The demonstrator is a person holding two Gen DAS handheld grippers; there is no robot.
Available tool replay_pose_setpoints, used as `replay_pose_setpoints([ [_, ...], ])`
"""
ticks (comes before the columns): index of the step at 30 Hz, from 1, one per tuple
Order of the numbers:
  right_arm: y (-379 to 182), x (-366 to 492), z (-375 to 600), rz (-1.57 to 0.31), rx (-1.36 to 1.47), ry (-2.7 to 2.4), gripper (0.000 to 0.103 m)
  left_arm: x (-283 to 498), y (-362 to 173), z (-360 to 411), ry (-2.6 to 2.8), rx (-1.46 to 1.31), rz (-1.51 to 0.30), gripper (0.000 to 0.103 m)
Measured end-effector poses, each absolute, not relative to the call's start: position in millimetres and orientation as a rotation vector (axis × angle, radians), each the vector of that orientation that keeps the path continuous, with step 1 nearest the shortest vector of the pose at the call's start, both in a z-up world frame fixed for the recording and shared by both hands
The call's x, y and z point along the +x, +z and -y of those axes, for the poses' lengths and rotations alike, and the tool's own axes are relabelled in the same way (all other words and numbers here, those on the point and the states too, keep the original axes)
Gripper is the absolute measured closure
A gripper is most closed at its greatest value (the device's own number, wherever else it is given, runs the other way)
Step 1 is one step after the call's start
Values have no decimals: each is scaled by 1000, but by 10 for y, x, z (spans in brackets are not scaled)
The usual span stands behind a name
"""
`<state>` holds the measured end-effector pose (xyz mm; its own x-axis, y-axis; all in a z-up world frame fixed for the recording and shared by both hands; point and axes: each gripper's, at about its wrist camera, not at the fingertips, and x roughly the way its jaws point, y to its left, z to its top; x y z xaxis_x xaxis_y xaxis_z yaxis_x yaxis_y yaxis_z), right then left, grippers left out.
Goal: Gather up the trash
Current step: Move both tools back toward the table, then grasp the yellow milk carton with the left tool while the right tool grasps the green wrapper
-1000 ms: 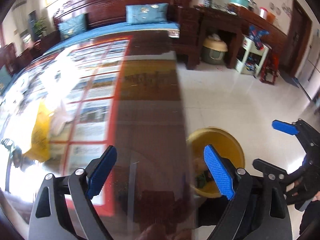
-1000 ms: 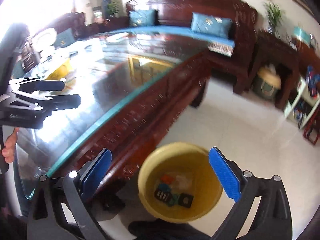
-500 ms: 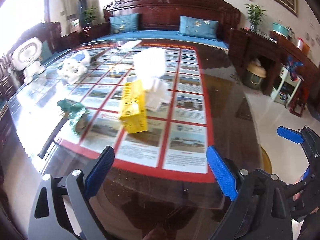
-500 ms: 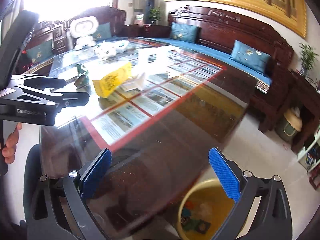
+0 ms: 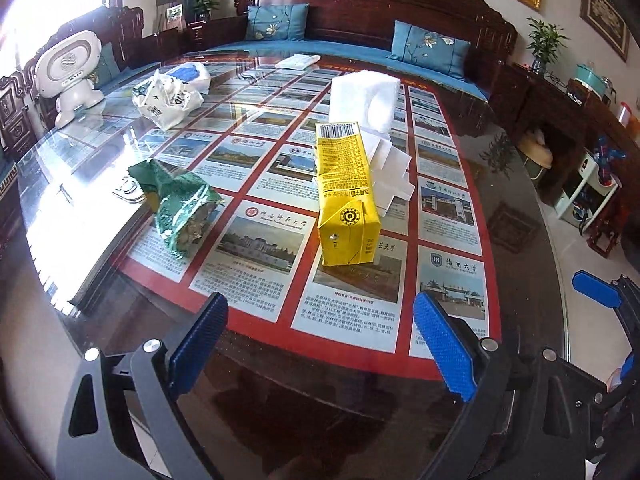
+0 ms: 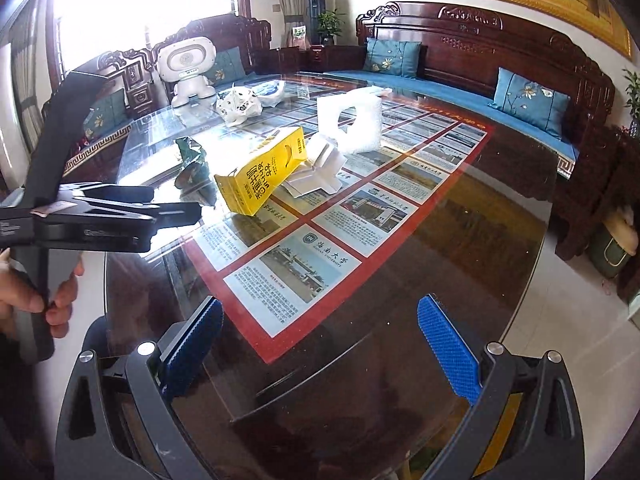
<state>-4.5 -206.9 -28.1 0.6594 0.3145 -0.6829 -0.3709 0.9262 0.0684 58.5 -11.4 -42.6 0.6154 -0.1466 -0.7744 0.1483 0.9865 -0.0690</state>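
Left wrist view: hovering over glass table (image 5: 516, 184) w/ both grippers spread wide, gripping nothing.

Showing left gripper (image 5: 320, 344) w/ blue pads (image 5: 444, 352) fully apart, nothing btwn them; right gripper (image 6: 320, 348) likewise gaping, empty. Lying ahead on the glass: yellow carton (image 5: 346, 196) on its side, touching folded white paper (image 5: 392, 176) just behind; white foam block (image 5: 364, 100) standing farther back; crumpled green wrapper (image 5: 180, 200) off to the left; white plastic bag (image 5: 168, 98) near far edge.
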Motion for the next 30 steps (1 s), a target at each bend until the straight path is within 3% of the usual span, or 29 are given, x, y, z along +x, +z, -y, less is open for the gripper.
replay_pose_setpoints([
  [10,-369,215,2158,-788,-39,390,8,1144,-565,223,-185,-49,-925,14],
  [12,-399,267,2177,-801,-32,390,8,1226,-597,228,-178,-47,-937,24],
  [17,-447,355,2191,-816,-19,396,8,1351,-672,208,-215,-104,-973,64],
  [30,-368,387,1769,-807,-65,460,8,771,-360,-345,-152,-134,-844,64],
])
